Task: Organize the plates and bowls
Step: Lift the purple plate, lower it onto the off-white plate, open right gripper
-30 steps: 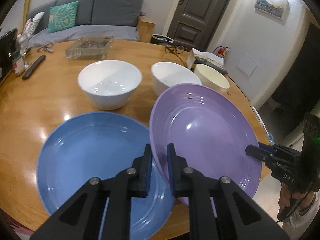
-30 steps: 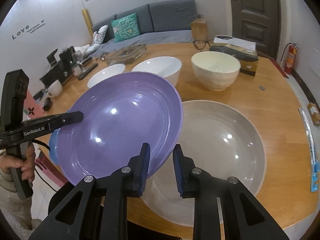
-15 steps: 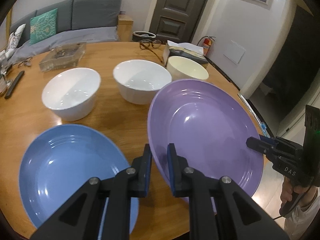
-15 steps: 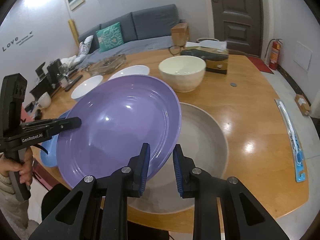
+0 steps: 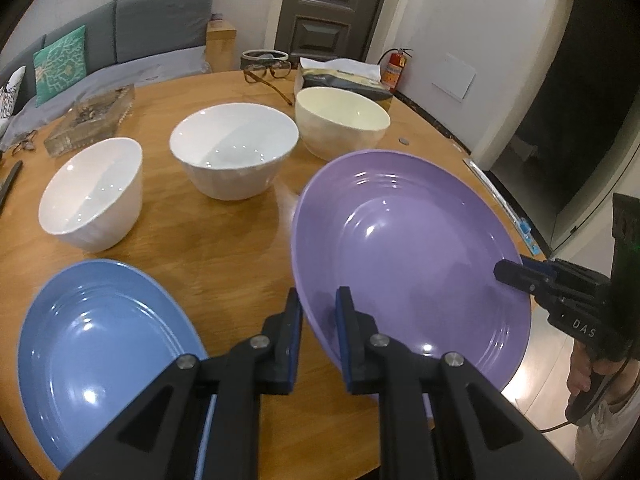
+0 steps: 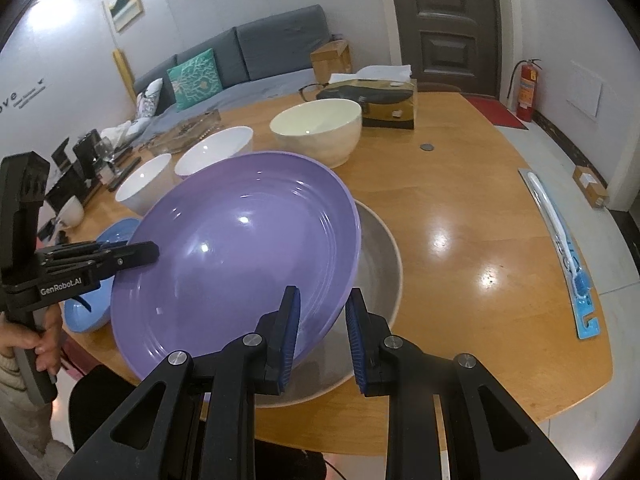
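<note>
A purple plate (image 6: 240, 256), tilted with its hollow toward the cameras, hangs above a grey plate (image 6: 380, 264) at the near edge of a round wooden worktop (image 6: 460, 184). The left hand-held gripper (image 5: 318, 312) straddles its rim at 7 o'clock, the right hand-held gripper (image 6: 322, 316) at 5 o'clock; both sets of fingers stand slightly apart around the rim, and contact cannot be told. A blue plate (image 5: 100, 352) lies at 9 o'clock, three bowls at 12. Beyond: grey sofa (image 6: 260, 52), dark door (image 6: 444, 16).
</note>
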A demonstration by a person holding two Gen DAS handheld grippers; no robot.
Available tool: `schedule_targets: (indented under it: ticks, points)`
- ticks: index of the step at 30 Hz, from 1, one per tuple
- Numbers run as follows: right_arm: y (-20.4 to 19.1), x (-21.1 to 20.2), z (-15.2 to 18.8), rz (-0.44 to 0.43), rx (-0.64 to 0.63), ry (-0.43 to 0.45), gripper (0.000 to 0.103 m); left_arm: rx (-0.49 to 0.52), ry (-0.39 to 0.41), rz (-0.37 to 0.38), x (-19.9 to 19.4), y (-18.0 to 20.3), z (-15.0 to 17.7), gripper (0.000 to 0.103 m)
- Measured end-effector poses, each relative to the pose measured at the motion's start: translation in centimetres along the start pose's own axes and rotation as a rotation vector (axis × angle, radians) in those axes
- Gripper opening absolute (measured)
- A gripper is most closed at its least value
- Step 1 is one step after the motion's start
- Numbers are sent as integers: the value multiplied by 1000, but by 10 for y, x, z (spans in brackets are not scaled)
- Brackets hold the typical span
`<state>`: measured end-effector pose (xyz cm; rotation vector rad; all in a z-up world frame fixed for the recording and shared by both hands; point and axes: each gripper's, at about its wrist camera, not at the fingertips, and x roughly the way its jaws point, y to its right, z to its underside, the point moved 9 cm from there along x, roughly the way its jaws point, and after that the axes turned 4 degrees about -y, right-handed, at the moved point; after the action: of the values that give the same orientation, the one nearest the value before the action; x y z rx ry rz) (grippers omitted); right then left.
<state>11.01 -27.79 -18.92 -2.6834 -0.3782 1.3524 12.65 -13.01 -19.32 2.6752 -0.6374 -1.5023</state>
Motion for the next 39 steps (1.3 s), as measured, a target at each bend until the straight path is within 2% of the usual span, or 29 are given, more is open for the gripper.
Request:
schedule_targets:
  ticks: [16, 39]
  points:
    - [18, 4, 6, 31, 24, -18, 18, 53, -43, -14, 22, 13, 2, 15]
    - [21, 2, 0, 40, 18, -9, 20, 105, -51, -90, 33, 16, 3, 17]
